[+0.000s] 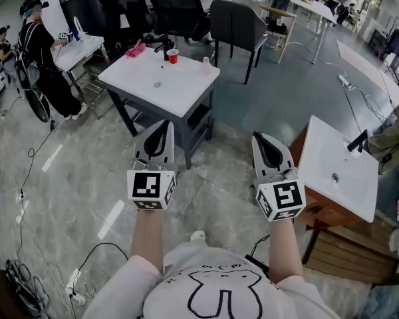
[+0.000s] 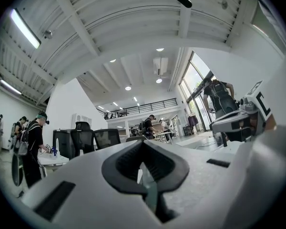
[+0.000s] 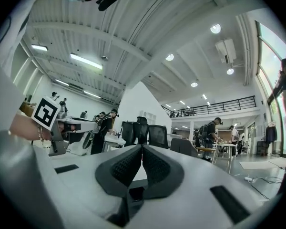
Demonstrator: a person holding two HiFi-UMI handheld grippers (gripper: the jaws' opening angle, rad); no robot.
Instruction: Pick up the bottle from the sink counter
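A small pale bottle point(image 1: 205, 62) stands near the right edge of the white sink counter point(image 1: 149, 92), which is on a dark frame ahead of me. Both grippers hang in the air well short of that counter. My left gripper point(image 1: 161, 128) is shut with nothing between its jaws, and in its own view the gripper point(image 2: 143, 147) points across the hall with its dark pads together. My right gripper point(image 1: 265, 140) is also shut and empty; its own view shows the gripper point(image 3: 141, 150) with pads touching. The bottle does not show in either gripper view.
On the counter are a red cup point(image 1: 173, 56) and a pink cloth point(image 1: 135, 49). A second white sink top point(image 1: 326, 178) with a black faucet point(image 1: 358, 141) stands at my right. Office chairs point(image 1: 236, 25), a person point(image 1: 43, 58) at a side table and floor cables point(image 1: 33, 278) surround it.
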